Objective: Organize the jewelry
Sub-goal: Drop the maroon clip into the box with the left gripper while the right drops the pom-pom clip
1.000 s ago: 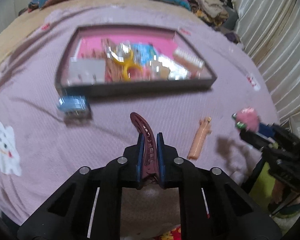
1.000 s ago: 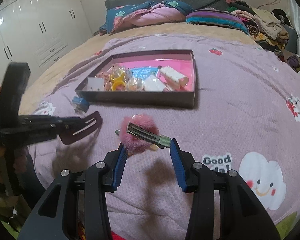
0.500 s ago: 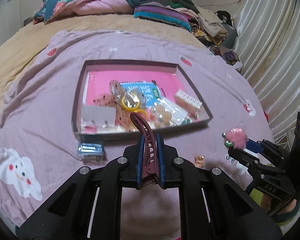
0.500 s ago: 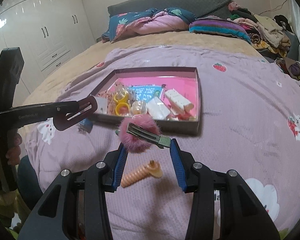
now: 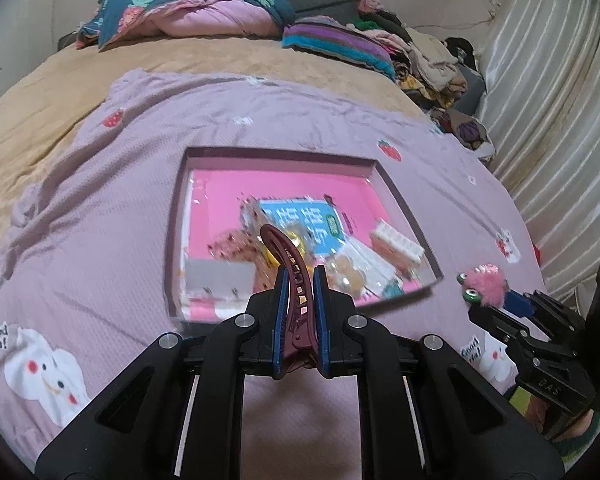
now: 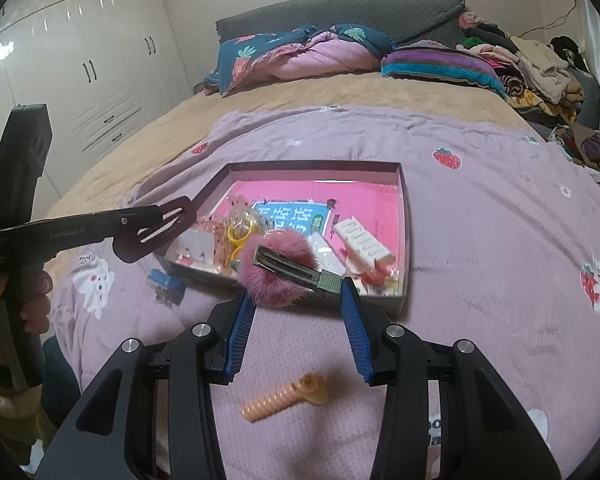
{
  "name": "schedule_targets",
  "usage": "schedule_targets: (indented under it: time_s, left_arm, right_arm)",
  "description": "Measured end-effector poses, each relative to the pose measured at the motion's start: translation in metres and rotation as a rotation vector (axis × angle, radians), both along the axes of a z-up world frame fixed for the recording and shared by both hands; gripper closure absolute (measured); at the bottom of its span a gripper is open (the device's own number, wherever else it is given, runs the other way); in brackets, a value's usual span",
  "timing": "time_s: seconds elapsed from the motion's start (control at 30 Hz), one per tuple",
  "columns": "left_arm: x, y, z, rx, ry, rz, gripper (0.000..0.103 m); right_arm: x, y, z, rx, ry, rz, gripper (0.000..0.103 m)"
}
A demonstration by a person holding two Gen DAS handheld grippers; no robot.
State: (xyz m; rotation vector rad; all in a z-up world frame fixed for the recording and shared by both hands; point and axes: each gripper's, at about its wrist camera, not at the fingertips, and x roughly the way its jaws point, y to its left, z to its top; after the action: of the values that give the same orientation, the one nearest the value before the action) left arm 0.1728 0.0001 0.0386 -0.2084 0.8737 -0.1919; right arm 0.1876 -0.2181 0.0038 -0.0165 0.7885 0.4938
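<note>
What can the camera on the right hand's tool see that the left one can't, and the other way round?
Only the right view shows the orange spiral hair tie, the small blue clip and the white wardrobe. Only the left view shows the curtain. Both show the pink-lined box, the maroon claw clip and the fluffy pink clip.

We note a maroon hair claw [image 5: 290,264], fluffy pink clip [image 6: 278,272], pink-lined tray [image 6: 404,216], lilac strawberry-print bedspread [image 6: 480,208].
</note>
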Motion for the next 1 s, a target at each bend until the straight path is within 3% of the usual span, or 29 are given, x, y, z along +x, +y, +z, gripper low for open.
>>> schedule_targets:
  time_s: [0.47,1.0]
  left_arm:
    - [0.028,0.024,-0.004,-0.006,0.006,0.066,0.097]
    - [0.056,0.032,-0.034,0.001,0.069,0.081,0.097]
  right_arm:
    - [0.033,0.007,0.006,-0.014,-0.016,-0.012,0.062]
    - [0.077,0.027,-0.009,-0.060,0.010,0.009,0.062]
